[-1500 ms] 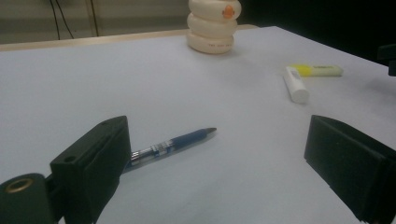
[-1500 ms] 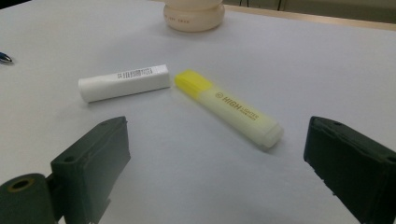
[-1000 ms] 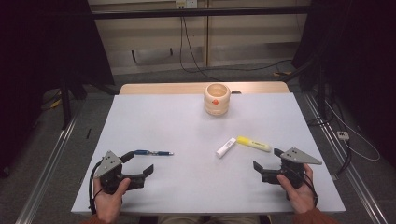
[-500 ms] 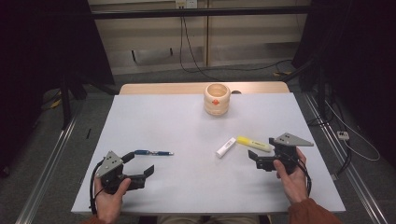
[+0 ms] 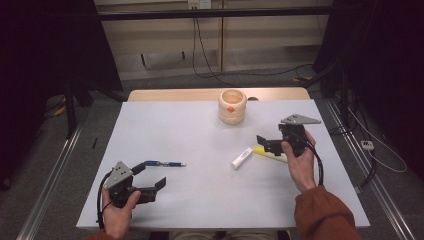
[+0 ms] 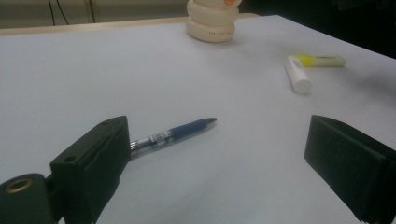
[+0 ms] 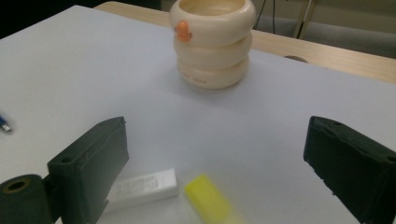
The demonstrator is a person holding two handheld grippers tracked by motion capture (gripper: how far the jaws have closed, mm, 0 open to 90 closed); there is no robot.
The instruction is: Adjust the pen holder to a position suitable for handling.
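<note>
Right tongs (image 5: 265, 141) held above the yellow highlighter (image 5: 270, 152), jaws wide apart and holding nothing. In the right gripper view the highlighter (image 7: 212, 198) lies on the counter (image 7: 70, 65) between and below the two jaws, its near end blurred; no contact seen. White tube (image 5: 242, 157) lies just beside the highlighter's left end, slanted away from it; whether the two touch cannot be told. In the right gripper view the tube (image 7: 144, 186) runs partly behind the left-hand jaw.

Left tongs (image 5: 152, 181) rest low at the near left of the counter (image 5: 190, 125), jaws also wide, empty. Blue pen (image 5: 165, 163) lies flat just beyond them, tip pointing right. In the left gripper view the pen (image 6: 182, 130) passes behind the left-hand jaw, tip toward the middle of the gap, apart from both jaws.

Cream ringed cup (image 5: 232, 106) stands upright near the far edge of the counter, an orange mark on its side, well apart from both tongs. Cup is empty as far as its rim shows.

Highlighter and tube sit right of centre; pen left of centre, well apart from them.
</note>
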